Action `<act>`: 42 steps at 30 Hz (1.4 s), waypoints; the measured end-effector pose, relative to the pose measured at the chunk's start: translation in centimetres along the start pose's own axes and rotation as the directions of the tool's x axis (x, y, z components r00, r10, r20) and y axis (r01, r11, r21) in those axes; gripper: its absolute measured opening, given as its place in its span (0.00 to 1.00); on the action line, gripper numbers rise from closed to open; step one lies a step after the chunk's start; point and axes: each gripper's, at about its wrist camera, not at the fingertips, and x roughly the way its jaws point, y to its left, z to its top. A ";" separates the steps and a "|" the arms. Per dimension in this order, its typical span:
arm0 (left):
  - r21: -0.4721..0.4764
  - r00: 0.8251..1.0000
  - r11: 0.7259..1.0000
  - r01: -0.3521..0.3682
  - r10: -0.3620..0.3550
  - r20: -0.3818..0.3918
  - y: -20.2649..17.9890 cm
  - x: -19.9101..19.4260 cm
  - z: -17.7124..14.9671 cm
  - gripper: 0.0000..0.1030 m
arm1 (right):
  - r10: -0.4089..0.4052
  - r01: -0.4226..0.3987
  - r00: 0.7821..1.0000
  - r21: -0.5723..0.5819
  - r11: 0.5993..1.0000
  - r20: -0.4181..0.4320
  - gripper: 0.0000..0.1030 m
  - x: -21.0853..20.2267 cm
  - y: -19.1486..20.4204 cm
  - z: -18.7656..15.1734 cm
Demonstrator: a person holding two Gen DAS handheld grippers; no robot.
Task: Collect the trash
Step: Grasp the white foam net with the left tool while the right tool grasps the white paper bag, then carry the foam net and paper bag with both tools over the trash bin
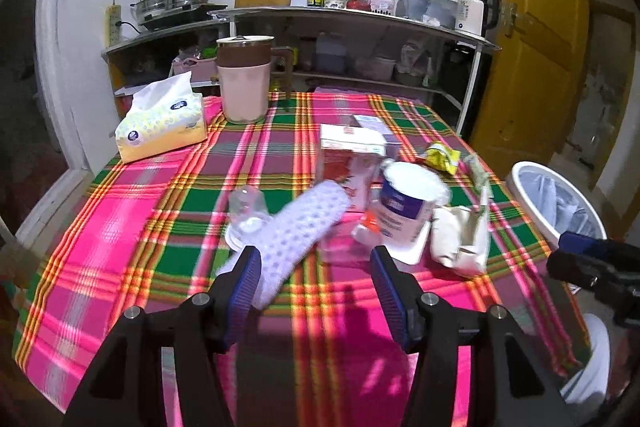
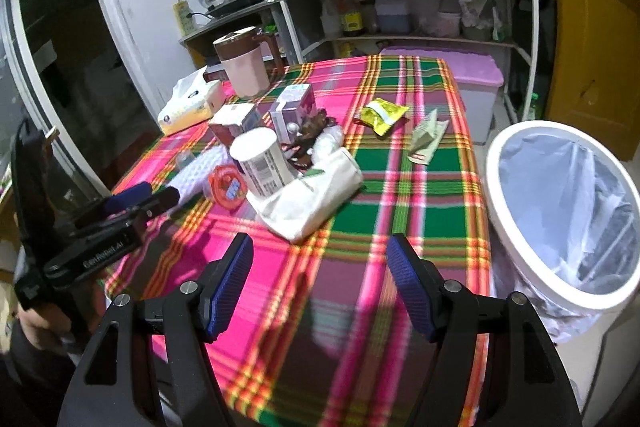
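Hovering over the plaid tablecloth (image 2: 400, 187), the left gripper (image 1: 316, 259) and the right gripper (image 2: 320, 247) both have their fingers spread apart with nothing between them. Trash lies mid-table: a yellow wrapper (image 2: 382, 113), a crumpled green packet (image 2: 426, 141) and a white bag (image 2: 316, 193) beside a can (image 2: 262, 163). A lined white bin (image 2: 568, 211) stands just off the table's right edge.

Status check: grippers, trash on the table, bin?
Left gripper open, empty. Right gripper open, empty. Yellow wrapper and crumpled white bag on the tablecloth, untouched. Lined bin beside the table, nothing blocking.
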 end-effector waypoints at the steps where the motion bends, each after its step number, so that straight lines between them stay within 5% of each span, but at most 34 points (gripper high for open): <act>1: 0.003 1.000 1.000 -0.003 0.003 -0.002 0.3 0.4 0.1 0.55 | 0.008 -0.008 1.000 0.009 1.000 -0.007 0.68 0.6 0.1 0.4; 20: 0.007 0.995 0.999 0.044 -0.043 -0.091 2.3 4.8 0.0 0.54 | 0.011 0.007 0.992 0.146 0.989 -0.124 0.68 7.7 -0.4 2.8; 24: 0.012 0.995 0.999 0.035 -0.033 -0.098 2.1 4.6 -0.4 0.41 | 0.034 -0.009 0.990 0.176 0.984 -0.140 0.67 7.8 -0.7 2.6; 31: -0.013 0.995 0.999 0.039 -0.040 -0.095 1.9 3.5 -0.9 0.26 | 0.091 -0.065 0.987 0.194 0.979 -0.130 0.36 7.0 -0.7 2.6; 37: -0.050 0.995 0.997 0.053 -0.057 -0.088 1.7 2.3 -1.6 0.22 | 0.085 -0.061 0.988 0.181 0.982 -0.127 0.26 6.2 -0.8 2.2; 38: -0.054 0.995 0.997 0.054 -0.058 -0.086 1.7 2.1 -1.6 0.22 | 0.082 -0.058 0.989 0.182 0.982 -0.125 0.10 5.9 -0.9 2.0; 39: -0.059 0.995 0.997 0.055 -0.060 -0.083 1.7 1.8 -1.7 0.22 | 0.085 -0.061 0.989 0.184 0.981 -0.122 0.06 5.7 -1.1 2.0; 42: -0.072 0.995 0.996 0.059 -0.064 -0.072 1.6 0.9 -1.8 0.21 | 0.079 -0.058 0.991 0.175 0.983 -0.111 0.06 5.0 -1.2 1.8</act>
